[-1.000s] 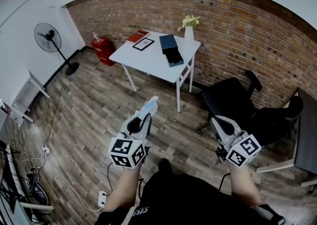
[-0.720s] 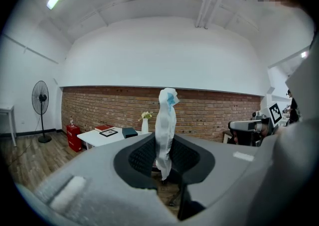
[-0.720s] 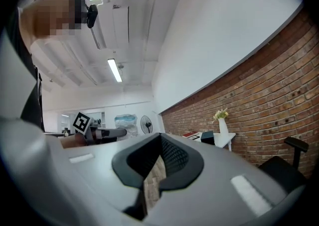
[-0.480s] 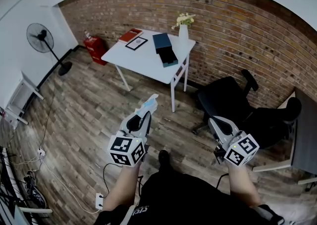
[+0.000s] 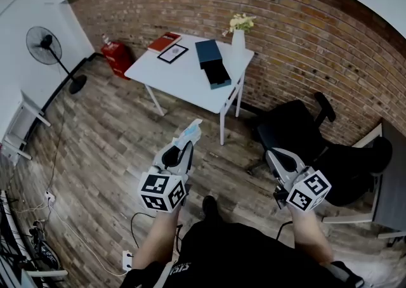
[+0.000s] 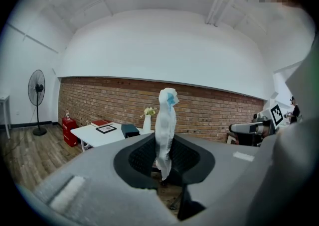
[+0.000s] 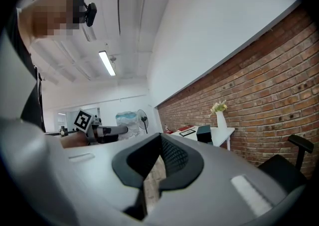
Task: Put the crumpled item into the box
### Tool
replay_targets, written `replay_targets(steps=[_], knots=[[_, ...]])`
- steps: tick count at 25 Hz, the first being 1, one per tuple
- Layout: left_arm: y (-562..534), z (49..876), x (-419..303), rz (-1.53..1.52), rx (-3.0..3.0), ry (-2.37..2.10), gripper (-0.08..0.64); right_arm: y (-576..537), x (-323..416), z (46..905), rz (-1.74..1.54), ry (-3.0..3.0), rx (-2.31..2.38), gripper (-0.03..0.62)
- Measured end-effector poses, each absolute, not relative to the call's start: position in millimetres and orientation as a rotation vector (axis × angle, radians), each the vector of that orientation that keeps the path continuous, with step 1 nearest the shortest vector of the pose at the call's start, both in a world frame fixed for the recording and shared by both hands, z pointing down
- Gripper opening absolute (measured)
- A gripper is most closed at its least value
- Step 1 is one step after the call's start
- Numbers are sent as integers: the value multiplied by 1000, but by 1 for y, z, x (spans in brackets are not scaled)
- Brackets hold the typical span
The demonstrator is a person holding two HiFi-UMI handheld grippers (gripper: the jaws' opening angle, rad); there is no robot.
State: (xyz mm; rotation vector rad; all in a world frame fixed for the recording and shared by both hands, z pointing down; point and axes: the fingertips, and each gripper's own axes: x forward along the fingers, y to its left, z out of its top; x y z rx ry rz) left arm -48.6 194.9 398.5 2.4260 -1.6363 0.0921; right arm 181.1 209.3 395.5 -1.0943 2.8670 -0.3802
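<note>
Now the bench [image 5: 184, 80] and box [image 5: 209, 53] loom slightly nearer. The left claw [image 5: 185, 146] still clenches the crumpled item [image 5: 191, 132], the right claw [image 5: 276, 156] is closed and empty, and delivery remains ahead.

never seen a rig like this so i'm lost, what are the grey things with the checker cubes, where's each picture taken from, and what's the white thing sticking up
No robot: a person holds a two-jaw gripper in each hand, and the cubes are part of them. One picture comes from a head camera looking down on the left gripper and right gripper. The other two come from cameras riding on each gripper, looking along its jaws. The white thing is a crumpled item with a blue patch, pinched in the left jaws. The right jaws are together and empty. Ahead, a white table carries a dark box and a vase.
</note>
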Motion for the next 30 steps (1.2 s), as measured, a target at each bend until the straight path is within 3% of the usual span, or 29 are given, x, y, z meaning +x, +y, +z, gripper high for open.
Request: replay_targets(steps=[16, 30], knots=[[91, 429, -123, 61, 2337, -1608, 74, 105, 95, 413, -454, 2962, -1062, -2], [38, 411, -165, 6, 2407, -1569, 74, 37, 63, 377, -336, 2913, -1164, 0]])
